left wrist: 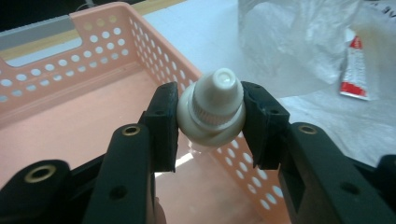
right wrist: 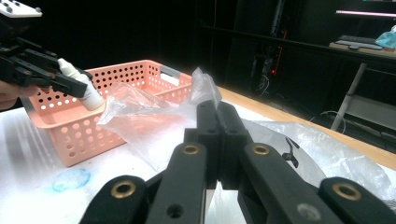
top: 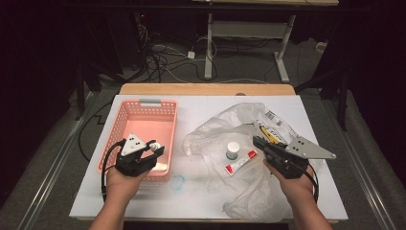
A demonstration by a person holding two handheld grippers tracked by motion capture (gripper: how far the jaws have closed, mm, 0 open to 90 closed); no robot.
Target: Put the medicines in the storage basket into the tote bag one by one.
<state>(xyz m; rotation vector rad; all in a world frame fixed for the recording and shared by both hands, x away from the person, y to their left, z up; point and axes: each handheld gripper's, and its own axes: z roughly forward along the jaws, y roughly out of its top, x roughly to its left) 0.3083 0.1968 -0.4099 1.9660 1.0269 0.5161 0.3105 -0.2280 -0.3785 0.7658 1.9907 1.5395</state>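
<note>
My left gripper (top: pixel 154 149) is shut on a small white bottle (top: pixel 153 145), cap end toward the camera (left wrist: pixel 212 107), held above the right wall of the pink perforated basket (top: pixel 143 103). In the left gripper view the basket's floor (left wrist: pixel 70 116) looks bare. My right gripper (top: pixel 258 141) rests on the clear plastic bag (top: pixel 215 129), its jaws pressed together (right wrist: pixel 217 112) with a fold of the bag's film (right wrist: pixel 140 121) pulled up at their tips. From there I also see the bottle (right wrist: pixel 81 86) over the basket (right wrist: pixel 70 126).
On the bag lie a red and white tube (top: pixel 241 162), a small white-capped jar (top: pixel 232 150) and a yellow packet with a barcode label (top: pixel 270 127). A blue smear (top: pixel 178 182) marks the white tabletop (top: pixel 201 103) in front of the basket. Cables cross the floor behind the table.
</note>
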